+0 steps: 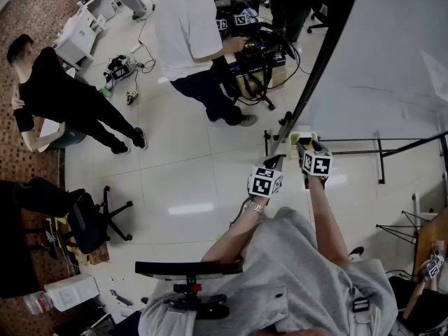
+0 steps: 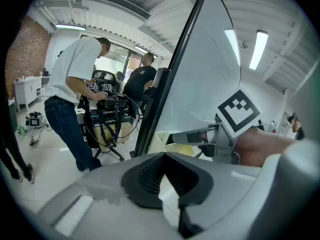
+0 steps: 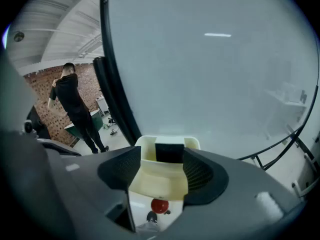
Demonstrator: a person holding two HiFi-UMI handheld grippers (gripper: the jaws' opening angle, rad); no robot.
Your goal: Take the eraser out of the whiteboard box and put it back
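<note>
A cream whiteboard box (image 3: 161,176) hangs at the lower edge of the whiteboard (image 3: 210,69). A black eraser (image 3: 169,153) stands upright in it against the back wall. My right gripper (image 3: 159,171) is open just in front of the box; its pads flank the box front and press on nothing. In the head view the right gripper (image 1: 306,147) reaches the box (image 1: 297,138) while the left gripper (image 1: 274,165) hangs a little lower to the left. The left gripper (image 2: 164,170) is shut and empty, and its view shows the box (image 2: 170,143) off to the right.
The whiteboard's black frame (image 1: 318,68) and stand legs (image 1: 381,152) sit ahead and to the right. A person in a white shirt (image 1: 187,26) works at an equipment cart (image 1: 255,54). Another person in black (image 1: 66,96) stands left. An office chair (image 1: 91,219) is on the left.
</note>
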